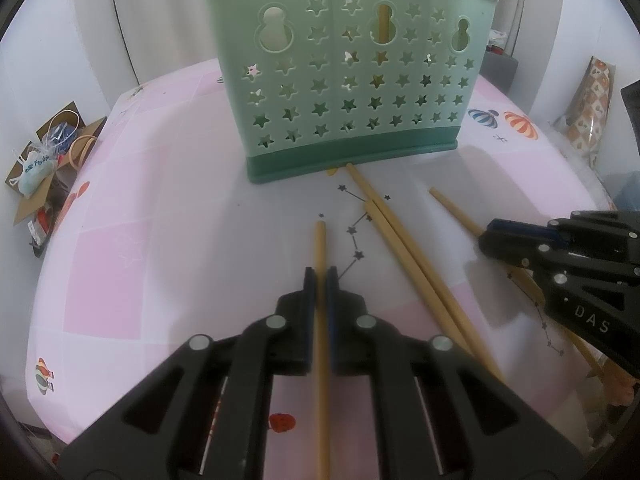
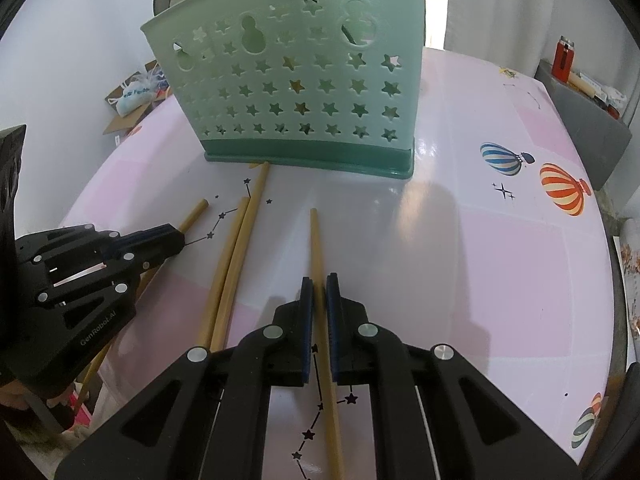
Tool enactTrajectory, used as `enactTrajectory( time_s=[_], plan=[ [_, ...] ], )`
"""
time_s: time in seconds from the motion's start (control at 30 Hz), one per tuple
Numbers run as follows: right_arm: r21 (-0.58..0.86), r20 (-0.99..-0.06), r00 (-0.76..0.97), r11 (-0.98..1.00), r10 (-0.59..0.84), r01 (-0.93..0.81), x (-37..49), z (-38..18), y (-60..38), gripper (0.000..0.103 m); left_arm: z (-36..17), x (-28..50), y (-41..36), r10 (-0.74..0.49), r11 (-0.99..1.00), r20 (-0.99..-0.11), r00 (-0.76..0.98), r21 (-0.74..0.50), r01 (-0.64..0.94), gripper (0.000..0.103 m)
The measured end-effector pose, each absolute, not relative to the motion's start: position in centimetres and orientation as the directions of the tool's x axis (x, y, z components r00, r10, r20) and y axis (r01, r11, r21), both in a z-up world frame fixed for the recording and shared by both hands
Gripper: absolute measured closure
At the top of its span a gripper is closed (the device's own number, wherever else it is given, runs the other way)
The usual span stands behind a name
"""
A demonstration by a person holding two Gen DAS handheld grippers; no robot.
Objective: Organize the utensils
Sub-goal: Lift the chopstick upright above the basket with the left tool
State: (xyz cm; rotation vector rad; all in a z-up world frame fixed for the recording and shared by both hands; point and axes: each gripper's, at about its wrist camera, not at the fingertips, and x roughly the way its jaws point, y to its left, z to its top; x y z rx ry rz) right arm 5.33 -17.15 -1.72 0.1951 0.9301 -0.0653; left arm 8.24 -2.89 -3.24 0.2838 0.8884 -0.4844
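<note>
Chopsticks (image 1: pixel 321 248) (image 2: pixel 316 240) clamped in both grippers, right (image 1: pixel 490 234) lettered "DAS", left (image 2: pixel 176 236) "GenRobot.AI".

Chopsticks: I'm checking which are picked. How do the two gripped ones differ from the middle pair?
Gripped chopsticks each sit alone, one clamped in each tool; the middle pair lies free, side by side, one tip reaching the basket. All are tan sticks.
</note>
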Motion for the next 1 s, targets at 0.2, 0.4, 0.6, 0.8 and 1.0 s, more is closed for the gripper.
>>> enactTrajectory(
  time_s=[0.2, 0.4, 0.6, 0.8, 1.0],
  plan=[
    [0.144, -0.801, 0.598, 0.979, 0.03, 0.143, 5.3, -1.7, -17.2, 0.096, -3.1, 8.6, -2.2, -0.313, 0.855, -0.794, 0.522, 0.004, 0.518, 0.099],
    [0.141, -0.801, 0.598, 0.979, 0.025, 0.148, 5.3, -1.7, -17.1, 0.096, -0.7, 8.7, -0.4, -0.398, 0.849, -0.736, 0.548, -0.069, 0.524, 0.099],
    [0.14, -0.802, 0.597, 0.978, 0.021, 0.154, 5.3, -1.8, -17.0, 0.096, 2.5, 8.5, 1.0, -0.471, 0.834, -0.669, 0.574, -0.127, 0.537, 0.099],
    [0.152, -0.797, 0.603, 0.976, 0.03, 0.152, 5.2, -1.8, -17.2, 0.096, 5.4, 8.2, 1.9, -0.511, 0.825, -0.616, 0.6, -0.153, 0.545, 0.099],
    [0.163, -0.795, 0.606, 0.975, 0.04, 0.151, 5.1, -1.9, -17.5, 0.096, 8.1, 7.8, 2.2, -0.556, 0.805, -0.559, 0.615, -0.177, 0.566, 0.099]
  ],
)
